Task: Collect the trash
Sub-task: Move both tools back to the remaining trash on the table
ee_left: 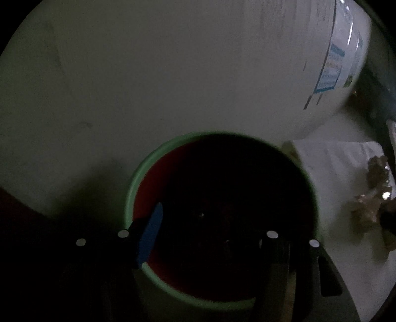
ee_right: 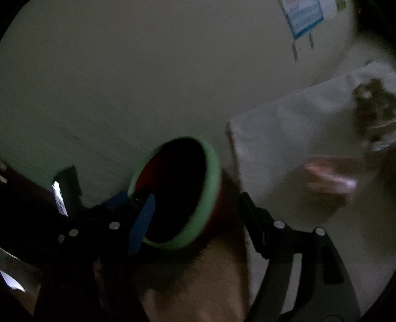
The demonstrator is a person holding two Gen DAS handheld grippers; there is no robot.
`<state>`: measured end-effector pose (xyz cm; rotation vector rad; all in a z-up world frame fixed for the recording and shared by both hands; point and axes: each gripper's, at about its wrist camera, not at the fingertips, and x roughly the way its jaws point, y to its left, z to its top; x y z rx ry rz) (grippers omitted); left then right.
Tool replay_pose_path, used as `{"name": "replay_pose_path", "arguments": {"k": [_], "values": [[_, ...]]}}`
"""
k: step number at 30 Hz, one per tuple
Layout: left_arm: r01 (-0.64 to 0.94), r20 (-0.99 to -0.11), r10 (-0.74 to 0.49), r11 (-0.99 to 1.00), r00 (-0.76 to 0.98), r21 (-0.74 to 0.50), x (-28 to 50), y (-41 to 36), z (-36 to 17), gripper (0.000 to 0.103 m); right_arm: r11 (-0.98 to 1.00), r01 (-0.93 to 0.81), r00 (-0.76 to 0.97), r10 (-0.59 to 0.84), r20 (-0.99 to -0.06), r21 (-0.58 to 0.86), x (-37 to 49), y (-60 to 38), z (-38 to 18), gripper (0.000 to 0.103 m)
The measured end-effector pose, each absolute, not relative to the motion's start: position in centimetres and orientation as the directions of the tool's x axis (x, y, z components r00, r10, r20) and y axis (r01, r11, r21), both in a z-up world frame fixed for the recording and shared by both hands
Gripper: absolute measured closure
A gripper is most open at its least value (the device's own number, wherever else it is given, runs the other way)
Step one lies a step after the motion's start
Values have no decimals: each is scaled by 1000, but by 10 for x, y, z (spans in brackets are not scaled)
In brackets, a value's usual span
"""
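Note:
The picture is dark and blurred. A red bin with a green rim (ee_left: 138,178) opens straight below my left gripper (ee_left: 210,240). Its jaws stand open over the bin's mouth, the blue pad (ee_left: 148,235) by the left rim, and I see nothing between them. My right gripper (ee_right: 198,220) is open too, with the bin's green rim (ee_right: 210,188) showing beyond its fingers. Crumpled brown and foil trash (ee_left: 371,198) (ee_right: 373,111) lies on a white sheet (ee_left: 334,168) (ee_right: 284,128) to the right. A blurred pink thing (ee_right: 329,175) shows over the sheet; I cannot tell what it is.
A pale wall (ee_left: 173,74) rises right behind the bin. On it at the upper right hangs a blue-framed notice (ee_left: 331,69) (ee_right: 302,17). The other gripper's dark body (ee_right: 74,198) sits at the bin's left rim in the right wrist view.

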<state>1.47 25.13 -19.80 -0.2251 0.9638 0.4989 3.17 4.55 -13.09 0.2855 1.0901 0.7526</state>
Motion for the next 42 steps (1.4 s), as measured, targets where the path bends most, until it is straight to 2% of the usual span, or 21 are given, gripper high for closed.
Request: {"name": "replay_pose_path", "arguments": {"k": [3,8,15,24,29,35,40,42], "values": [[-500,-796,343,864,499,59,8,224,-174,42,744,-404,306,659,-688,532,17,-1,-128,35],[-469,-759,333,882,560,40,-1,168,-135,40,834,-315,396,550,-735,454,-1,-89,-138,35],[-332,-719,254,943,646,35,10,77,-86,36,860,-184,439,505,-743,476,15,-172,-150,35],[-161,-647,108,987,755,-23,19,12,-51,31,871,-87,468,465,-752,484,16,-197,-164,35],[-56,-634,71,998,770,43,28,1,-69,26,887,-25,523,404,-750,461,9,-206,-162,30],[150,-716,-35,984,697,99,45,9,-121,19,896,65,527,343,-777,439,12,-204,-178,30],[386,-814,-46,895,579,224,74,1,-175,19,909,99,500,305,-810,404,14,-202,-185,30],[428,-826,-38,868,563,252,84,-1,-189,19,914,114,486,292,-824,391,16,-202,-189,30]]}}
